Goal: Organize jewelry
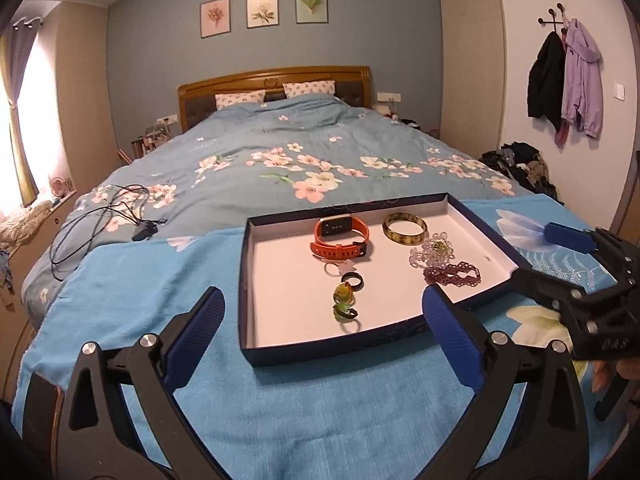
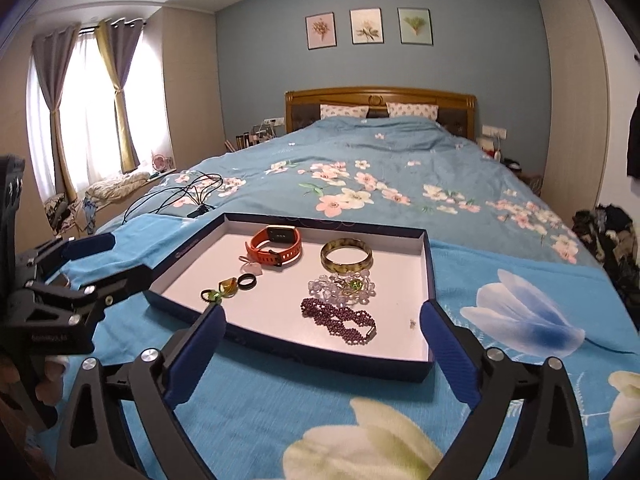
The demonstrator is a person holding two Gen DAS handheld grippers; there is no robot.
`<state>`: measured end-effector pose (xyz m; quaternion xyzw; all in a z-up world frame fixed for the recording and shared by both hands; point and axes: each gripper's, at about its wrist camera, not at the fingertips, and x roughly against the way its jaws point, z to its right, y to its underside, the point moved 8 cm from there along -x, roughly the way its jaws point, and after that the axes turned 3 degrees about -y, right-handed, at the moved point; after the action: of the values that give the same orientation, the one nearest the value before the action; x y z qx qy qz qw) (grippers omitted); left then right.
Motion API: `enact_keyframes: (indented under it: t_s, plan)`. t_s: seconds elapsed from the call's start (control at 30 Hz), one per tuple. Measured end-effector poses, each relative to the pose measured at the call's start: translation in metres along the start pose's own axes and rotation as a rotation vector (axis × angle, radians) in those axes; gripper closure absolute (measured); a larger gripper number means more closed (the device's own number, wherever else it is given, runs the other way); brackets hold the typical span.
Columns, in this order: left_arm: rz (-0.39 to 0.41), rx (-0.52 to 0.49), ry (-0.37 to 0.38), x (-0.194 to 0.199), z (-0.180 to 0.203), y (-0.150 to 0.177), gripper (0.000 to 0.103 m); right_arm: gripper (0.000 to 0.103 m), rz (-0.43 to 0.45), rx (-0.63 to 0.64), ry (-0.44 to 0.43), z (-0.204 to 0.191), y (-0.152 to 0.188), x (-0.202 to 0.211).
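Observation:
A shallow dark blue box (image 1: 250,354) (image 2: 428,280) with a white floor lies on a light blue towel on the bed. Inside lie an orange watch (image 1: 340,236) (image 2: 276,246), a yellow-brown bangle (image 1: 405,228) (image 2: 346,256), a clear bead bracelet (image 1: 434,250) (image 2: 342,289), a purple bead bracelet (image 1: 452,274) (image 2: 340,320), a black ring (image 1: 353,280) (image 2: 246,281), a pale ring (image 1: 340,267) and green-yellow rings (image 1: 344,300) (image 2: 220,290). My left gripper (image 1: 322,312) is open and empty at the box's near edge. My right gripper (image 2: 320,328) is open and empty at the near edge.
The towel (image 1: 160,300) (image 2: 520,280) covers the foot of a bed with a floral quilt (image 1: 280,148). Black cables (image 1: 104,216) (image 2: 180,196) lie on the quilt to the left. A clothes pile (image 1: 516,160) sits at the right.

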<state>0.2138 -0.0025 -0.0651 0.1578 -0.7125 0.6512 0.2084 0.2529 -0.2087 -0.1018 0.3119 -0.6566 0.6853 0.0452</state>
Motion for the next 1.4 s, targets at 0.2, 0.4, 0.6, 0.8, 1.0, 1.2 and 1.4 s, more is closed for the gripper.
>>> enact_keyframes:
  t_s: [0.2, 0.4, 0.6, 0.8, 1.0, 1.2, 1.4]
  plan:
    - [0.051, 0.023, -0.029, 0.021, -0.007, 0.001, 0.006, 0.007, 0.044, 0.004, 0.020, -0.006, 0.004, 0.018]
    - [0.133, 0.055, -0.039, 0.050, -0.016, 0.002, 0.006, 0.007, 0.080, 0.011, 0.032, -0.014, 0.010, 0.034]
    - [0.195, 0.072, -0.056, 0.076, -0.022, 0.004, 0.006, 0.007, 0.091, -0.001, 0.040, -0.020, 0.017, 0.044]
    - [0.220, 0.074, -0.074, 0.091, -0.016, 0.012, 0.006, 0.007, 0.110, 0.006, 0.042, -0.027, 0.018, 0.053]
    - [0.239, 0.060, -0.084, 0.099, -0.010, 0.014, 0.006, 0.007, 0.130, 0.012, 0.046, -0.032, 0.019, 0.061]
    - [0.255, 0.054, -0.088, 0.106, -0.007, 0.014, 0.006, 0.007, 0.132, 0.013, 0.047, -0.032, 0.019, 0.062]
    - [0.269, 0.057, -0.091, 0.112, -0.007, 0.014, 0.006, 0.007, 0.140, 0.011, 0.048, -0.033, 0.019, 0.067]
